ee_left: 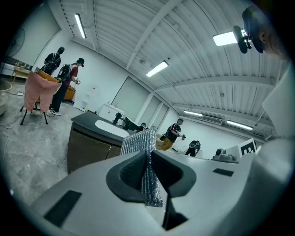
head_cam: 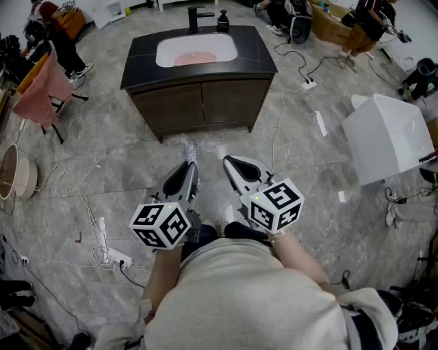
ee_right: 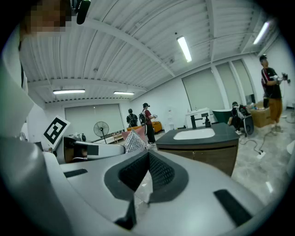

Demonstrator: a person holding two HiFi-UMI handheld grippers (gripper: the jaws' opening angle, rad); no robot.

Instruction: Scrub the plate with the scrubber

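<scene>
- Your left gripper (ee_left: 148, 156) has its fingers (ee_left: 124, 173) pinching the scrubber (ee_left: 140, 143), a silvery mesh pad standing up between the pads and poking out past the tips.
- Expect the scrubber to be very light, soft and springy. It will crush flat and can slip out sideways under rubbing, so a hold low and across its middle looks safest.
- Your right gripper (ee_right: 146, 159) has its fingers (ee_right: 161, 173) pressed together with nothing between them.
- The plate (head_cam: 195, 59) appears to be the pinkish disc lying flat in the white basin (head_cam: 164, 51) of the sink cabinet (head_cam: 198, 102). It is too small to be sure.
- If it is ceramic, judge it stiff, fairly heavy, breakable and slick when wet. Its rim looks like the place to steady it.
- Both grippers hang well in front of the sink cabinet, above the floor (head_cam: 308, 198), so the scrubber is nowhere near the plate and scrubbing has not begun.
- The dark counter (head_cam: 137, 65) on the sink cabinet carries a black faucet (head_cam: 198, 15) behind the basin.
- The floor before the sink cabinet is glossy grey stone, likely slippery. Cables (head_cam: 284, 116) trail to its right and a power strip (head_cam: 113, 256) lies to its left front.
- A white box (head_cam: 390, 137) stands right of the sink cabinet, and other people (head_cam: 58, 37) work around it.
</scene>
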